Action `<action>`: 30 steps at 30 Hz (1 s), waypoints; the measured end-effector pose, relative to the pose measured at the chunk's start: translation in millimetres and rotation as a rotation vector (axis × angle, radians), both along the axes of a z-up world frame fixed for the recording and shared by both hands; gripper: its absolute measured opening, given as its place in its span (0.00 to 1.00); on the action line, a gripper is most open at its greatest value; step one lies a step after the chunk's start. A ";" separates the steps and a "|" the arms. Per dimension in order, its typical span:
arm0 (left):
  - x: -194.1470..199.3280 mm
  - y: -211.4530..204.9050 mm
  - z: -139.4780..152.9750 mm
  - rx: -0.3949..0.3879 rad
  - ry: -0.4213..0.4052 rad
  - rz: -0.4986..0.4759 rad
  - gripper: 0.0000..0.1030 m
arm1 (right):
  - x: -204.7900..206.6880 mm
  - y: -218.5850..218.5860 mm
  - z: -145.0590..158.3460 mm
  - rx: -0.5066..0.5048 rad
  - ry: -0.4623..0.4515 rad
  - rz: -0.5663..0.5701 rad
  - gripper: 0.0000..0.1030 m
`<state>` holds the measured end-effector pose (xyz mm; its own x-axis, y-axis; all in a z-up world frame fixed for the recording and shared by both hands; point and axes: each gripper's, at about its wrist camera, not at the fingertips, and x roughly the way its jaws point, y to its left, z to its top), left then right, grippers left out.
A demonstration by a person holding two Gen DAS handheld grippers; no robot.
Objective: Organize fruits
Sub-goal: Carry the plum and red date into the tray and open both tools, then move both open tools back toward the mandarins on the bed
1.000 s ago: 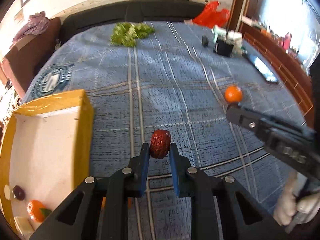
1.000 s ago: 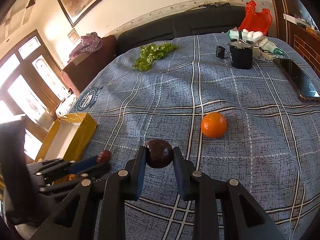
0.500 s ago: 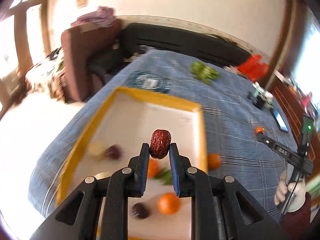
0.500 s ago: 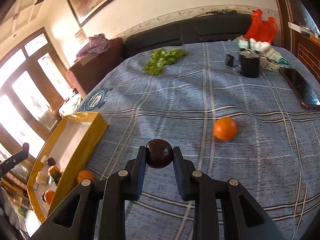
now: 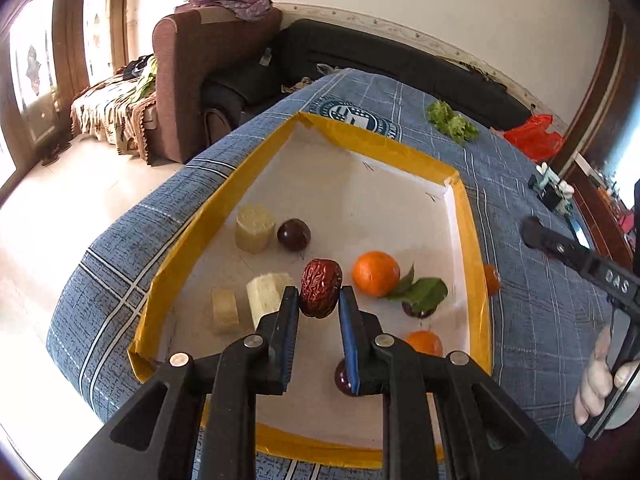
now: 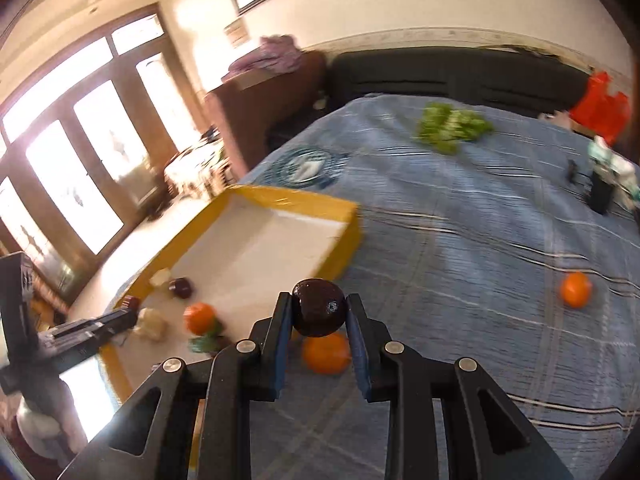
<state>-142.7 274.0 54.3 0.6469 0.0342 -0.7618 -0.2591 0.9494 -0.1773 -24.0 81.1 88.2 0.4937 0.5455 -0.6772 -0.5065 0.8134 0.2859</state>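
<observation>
There is one shallow rectangular box with yellow taped walls and a white floor [image 5: 474, 240]. Inside it lie three pale yellow cut chunks: a round chunk [image 5: 255, 229], a small chunk [image 5: 225, 312] and a taller chunk [image 5: 267, 295]. Small round oranges number four: a leafy orange [image 5: 375, 273] and a second orange [image 5: 425, 342] in the box, a third orange [image 6: 326, 352] just outside its wall, and a far orange [image 6: 575, 289] well apart on the cloth. Dark purple round fruits also number four: three in the box, namely a back fruit [image 5: 294, 234], a leaf-covered fruit [image 5: 418, 311] and a half-hidden fruit [image 5: 340, 378], plus a lifted dark purple round fruit [image 6: 319, 307]. There is one wrinkled dark-red date [image 5: 321, 293], one bunch of green leafy vegetable [image 5: 452, 123] and one red plastic bag [image 5: 532, 138].
</observation>
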 end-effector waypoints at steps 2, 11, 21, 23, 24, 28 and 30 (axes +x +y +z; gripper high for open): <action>-2.5 -2.6 -5.6 0.032 0.022 -0.019 0.19 | 0.9 20.1 -3.0 -0.020 0.005 0.034 0.29; -0.2 -0.1 -24.2 0.053 0.060 -0.062 0.19 | 13.2 93.9 -37.1 -0.104 0.088 0.138 0.29; -2.4 13.4 -23.3 -0.034 0.027 -0.039 0.42 | 28.7 110.8 -51.8 -0.129 0.129 0.133 0.32; -4.8 13.8 -19.5 -0.045 0.014 -0.032 0.46 | 27.8 106.3 -46.8 -0.114 0.123 0.121 0.40; -6.0 13.4 -17.3 -0.051 0.008 -0.031 0.47 | 26.9 102.5 -43.7 -0.105 0.117 0.114 0.42; -9.4 10.9 -9.4 -0.077 -0.017 -0.008 0.64 | 19.9 84.2 -31.9 -0.076 0.093 0.083 0.42; -10.5 6.3 -3.6 -0.064 -0.021 0.020 0.75 | 14.9 71.5 -26.1 -0.063 0.081 0.070 0.43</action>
<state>-153.2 280.3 50.7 0.6623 -0.0006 -0.7493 -0.2740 0.9306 -0.2429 -9.1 152.6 62.1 0.3981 0.5322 -0.7472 -0.5404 0.7942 0.2778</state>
